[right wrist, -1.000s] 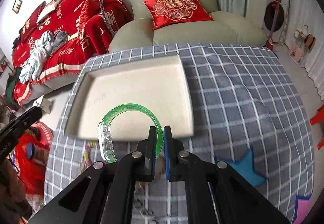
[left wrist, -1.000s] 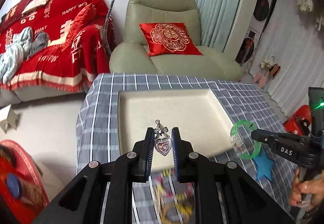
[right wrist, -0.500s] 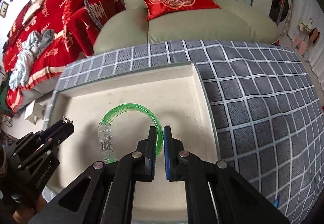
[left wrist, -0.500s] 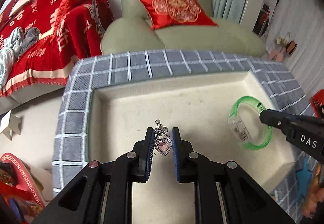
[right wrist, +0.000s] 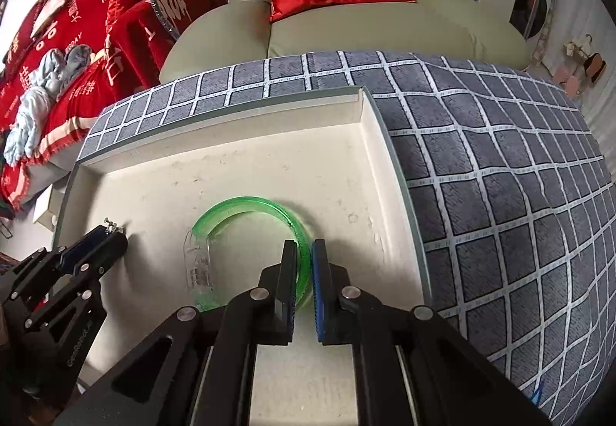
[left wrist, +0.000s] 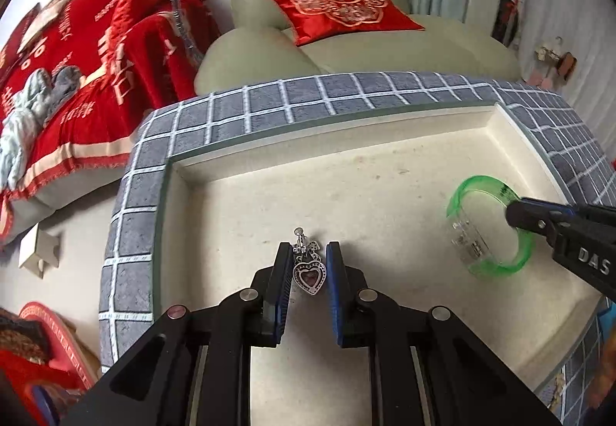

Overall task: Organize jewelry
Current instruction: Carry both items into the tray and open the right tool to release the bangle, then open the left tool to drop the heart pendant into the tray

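A shallow cream tray (left wrist: 377, 171) (right wrist: 231, 171) lies on the grey checked tablecloth. My left gripper (left wrist: 307, 252) is over the tray's left half, shut on a silver heart pendant (left wrist: 309, 276) with a pink stone that hangs between the pads. My right gripper (right wrist: 304, 252) is shut on a green translucent bangle (right wrist: 246, 206), low over the tray's right half. The bangle (left wrist: 489, 229) and the right gripper's tip (left wrist: 531, 218) show at the right of the left wrist view. The left gripper (right wrist: 111, 233) shows at the left of the right wrist view.
The checked tablecloth (right wrist: 500, 195) covers the table around the tray. A green armchair with a red cushion (left wrist: 338, 2) stands behind the table. A sofa with a red blanket (left wrist: 77, 60) is at the left. The floor drops off left of the table.
Both grippers have moved forward and down from the tray's near edge to over its inside. The pendant and bangle stay held.
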